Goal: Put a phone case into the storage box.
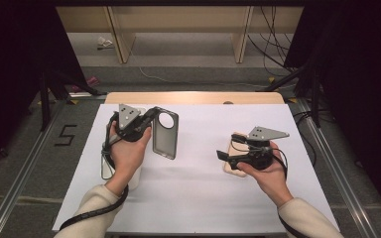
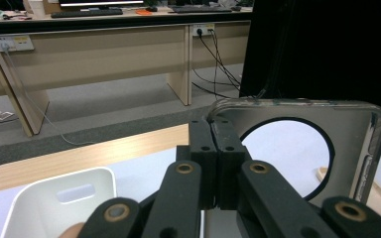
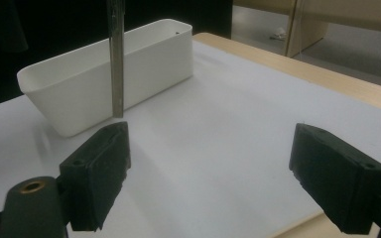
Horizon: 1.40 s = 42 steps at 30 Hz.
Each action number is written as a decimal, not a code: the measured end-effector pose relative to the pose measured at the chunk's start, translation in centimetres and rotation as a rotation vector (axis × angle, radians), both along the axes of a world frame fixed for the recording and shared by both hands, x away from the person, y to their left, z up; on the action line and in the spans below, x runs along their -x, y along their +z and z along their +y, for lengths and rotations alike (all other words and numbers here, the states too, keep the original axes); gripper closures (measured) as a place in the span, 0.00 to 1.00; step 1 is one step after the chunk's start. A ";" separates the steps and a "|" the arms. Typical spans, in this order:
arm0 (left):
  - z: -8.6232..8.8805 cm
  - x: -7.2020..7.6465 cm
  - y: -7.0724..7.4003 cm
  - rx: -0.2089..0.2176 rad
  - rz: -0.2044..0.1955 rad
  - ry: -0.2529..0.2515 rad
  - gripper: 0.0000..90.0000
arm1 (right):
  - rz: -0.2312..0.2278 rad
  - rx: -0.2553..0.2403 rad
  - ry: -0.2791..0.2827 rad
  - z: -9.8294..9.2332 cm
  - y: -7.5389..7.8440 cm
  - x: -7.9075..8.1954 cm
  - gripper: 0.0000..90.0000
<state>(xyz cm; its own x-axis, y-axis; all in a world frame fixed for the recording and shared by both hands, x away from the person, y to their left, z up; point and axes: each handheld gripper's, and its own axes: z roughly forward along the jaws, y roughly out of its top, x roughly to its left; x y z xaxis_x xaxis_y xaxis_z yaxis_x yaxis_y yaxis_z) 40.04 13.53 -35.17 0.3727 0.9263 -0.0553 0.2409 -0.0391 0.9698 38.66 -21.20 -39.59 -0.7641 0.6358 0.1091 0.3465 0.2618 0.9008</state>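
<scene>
A clear grey phone case (image 1: 166, 135) with a round camera hole hangs tilted above the white table sheet (image 1: 198, 193). My left gripper (image 1: 152, 115) is shut on its top edge. In the left gripper view the jaws (image 2: 213, 148) meet on the rim of the case (image 2: 349, 141). At the right, my right gripper (image 1: 226, 157) points left, open and holding nothing. Its two pads (image 3: 101, 163) stand far apart over bare sheet in the right gripper view. The case shows there edge-on as a thin upright strip (image 3: 115, 59).
A white rectangular bin (image 3: 104, 74) stands at the table's left, partly under the left hand (image 1: 105, 171). A pale beige flat piece (image 1: 232, 171) lies under the right gripper. The wooden table edge (image 1: 193, 97) runs along the far side, with desks and cables beyond.
</scene>
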 end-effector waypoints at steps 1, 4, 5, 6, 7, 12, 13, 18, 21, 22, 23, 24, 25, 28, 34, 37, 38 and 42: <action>0.0 -0.1 0.1 0.003 0.000 0.002 0.99 | 0.001 0.002 -0.003 -0.2 0.0 0.1 0.19; 0.1 -0.3 0.3 0.007 -0.004 0.004 0.99 | 0.000 0.004 -0.006 -0.3 -0.1 0.2 0.19; 0.1 -0.4 0.4 0.007 -0.005 0.005 0.99 | -0.001 0.005 -0.006 -0.4 -0.1 0.2 0.19; 0.1 -0.5 0.5 0.008 -0.007 0.006 0.99 | 0.001 0.005 -0.007 -0.5 -0.1 0.3 0.19; 0.1 -0.6 0.6 0.008 -0.009 0.007 0.99 | 0.002 0.007 -0.010 -0.6 -0.1 0.3 0.19; 0.4 -1.0 1.4 0.005 -0.018 0.017 0.99 | 0.001 0.008 -0.019 -1.1 -0.1 0.5 0.19; 0.6 -1.2 1.8 0.004 -0.023 0.023 0.99 | 0.001 0.005 -0.022 -1.3 -0.1 0.5 0.19; 1.1 -1.6 2.3 0.002 -0.029 0.038 0.99 | 0.002 0.005 -0.029 -1.7 -0.1 0.7 0.19; 1.5 -1.9 2.6 -0.003 -0.030 0.049 0.99 | 0.002 0.001 -0.034 -1.9 -0.1 0.7 0.19; 1.6 -2.0 2.7 -0.004 -0.030 0.053 0.99 | 0.004 -0.005 -0.035 -1.9 -0.1 0.8 0.19; 1.8 -2.1 2.7 -0.006 -0.029 0.056 0.99 | 0.004 -0.005 -0.038 -2.1 -0.1 0.8 0.19; 1.9 -2.2 2.8 -0.004 -0.028 0.059 0.99 | 0.004 -0.005 -0.038 -2.1 -0.1 0.8 0.19; 2.0 -2.3 2.9 -0.005 -0.028 0.064 0.99 | 0.006 -0.004 -0.040 -2.1 -0.1 0.9 0.19; 2.3 -2.5 3.0 -0.012 -0.030 0.069 0.99 | 0.006 -0.005 -0.043 -2.3 -0.1 0.9 0.19; 2.9 -2.8 3.4 -0.003 -0.035 0.087 0.99 | 0.010 -0.011 -0.051 -2.5 -0.2 1.0 0.19; 3.2 -3.0 3.7 0.000 -0.038 0.096 0.99 | 0.010 -0.014 -0.054 -2.6 -0.2 1.1 0.19; 3.3 -3.0 3.8 -0.002 -0.037 0.098 0.99 | 0.010 -0.014 -0.054 -2.6 -0.2 1.1 0.19; 3.6 -3.3 4.1 -0.006 -0.041 0.108 0.99 | 0.011 -0.018 -0.058 -2.7 -0.2 1.1 0.19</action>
<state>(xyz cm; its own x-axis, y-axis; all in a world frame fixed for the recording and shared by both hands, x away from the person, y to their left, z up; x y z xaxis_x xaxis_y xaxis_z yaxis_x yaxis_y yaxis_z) 43.36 17.17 -31.04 0.2730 0.9613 -0.0363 0.2038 -0.0209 0.9788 37.55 -23.93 -39.83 -0.7248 0.6767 0.1296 0.3709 0.2246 0.9011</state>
